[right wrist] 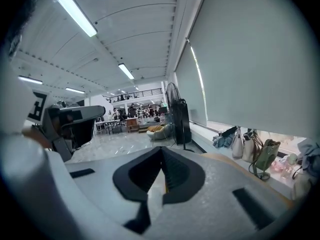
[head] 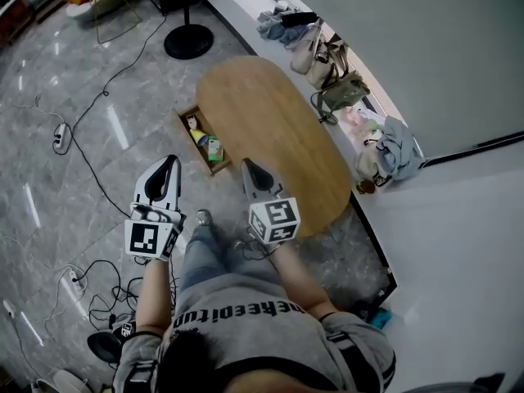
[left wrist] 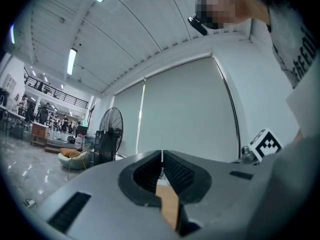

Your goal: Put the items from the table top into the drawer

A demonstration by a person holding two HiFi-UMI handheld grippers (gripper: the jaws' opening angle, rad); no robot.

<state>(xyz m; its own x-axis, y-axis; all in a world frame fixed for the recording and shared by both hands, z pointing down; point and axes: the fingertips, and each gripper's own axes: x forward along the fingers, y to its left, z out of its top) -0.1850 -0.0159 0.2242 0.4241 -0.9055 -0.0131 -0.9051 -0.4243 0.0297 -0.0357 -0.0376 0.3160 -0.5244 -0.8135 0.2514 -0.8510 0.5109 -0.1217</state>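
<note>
The oval wooden table [head: 274, 133] shows only bare wood on its top. Its drawer [head: 187, 119] stands pulled out on the left side, with a few small bottles and packs [head: 209, 146] inside. My left gripper [head: 170, 162] is held up over the floor, just short of the drawer. It is shut and holds nothing, its pads meeting in the left gripper view [left wrist: 161, 156]. My right gripper [head: 248, 164] hangs by the table's near edge. It too is shut and holds nothing, as the right gripper view [right wrist: 161, 153] shows.
Several bags [head: 332, 68] and clothes [head: 393, 150] line the white ledge behind the table. A standing fan [head: 188, 39] is beyond the table's far end. Cables and a power strip [head: 60, 137] lie on the marble floor at left.
</note>
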